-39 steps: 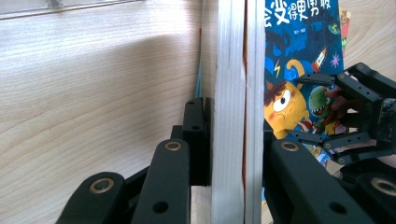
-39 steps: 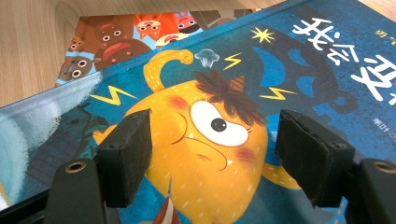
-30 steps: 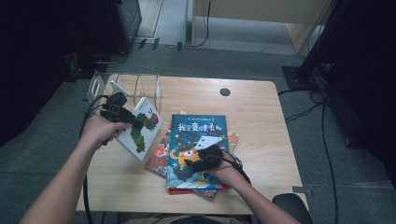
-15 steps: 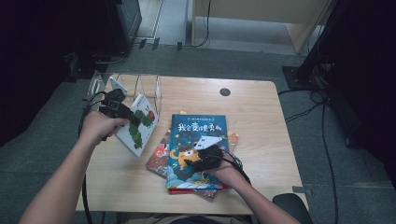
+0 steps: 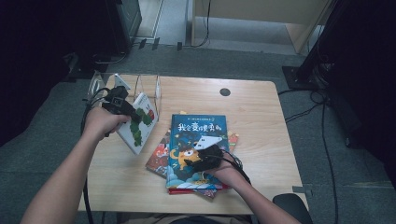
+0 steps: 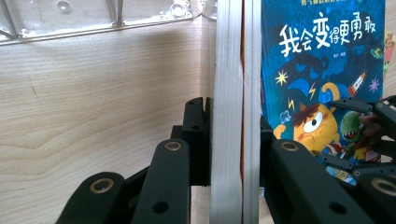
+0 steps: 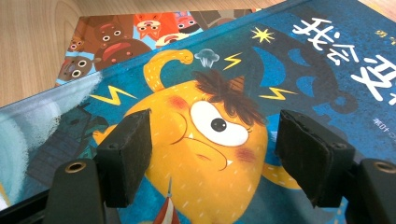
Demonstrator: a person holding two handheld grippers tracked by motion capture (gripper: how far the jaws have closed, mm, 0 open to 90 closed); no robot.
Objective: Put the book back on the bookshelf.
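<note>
1. The left claw (image 5: 125, 106) was clenched on a white picture book (image 5: 138, 123), its jaws pressing both faces of the closed volume.
2. That book was held up off the wooden worktop (image 5: 261, 107) near the worktop's left edge, tilted, just in front of a clear acrylic rack (image 5: 148, 86) that stood at the back-left corner.
3. Its cover was white with a green caterpillar whose red head sat toward the upper end.
4. In the left gripper view the book appeared edge-on as a pale block of pages (image 6: 227, 112) with a thin red line where the cover met the pages.
5. The right claw (image 5: 204, 156) hovered with its jaws spread apart over a blue book (image 5: 198, 130) that topped a stack near the middle of the worktop's front edge; whether the pads touched the cover could not be told.
6. The blue book's cover carried white Chinese lettering, yellow lightning bolts and a yellow 1-eyed monster (image 7: 205, 140) with brown hair.
7. Under it, a book with red and brown animal faces (image 7: 116, 42) stuck out toward the left edge.
</note>
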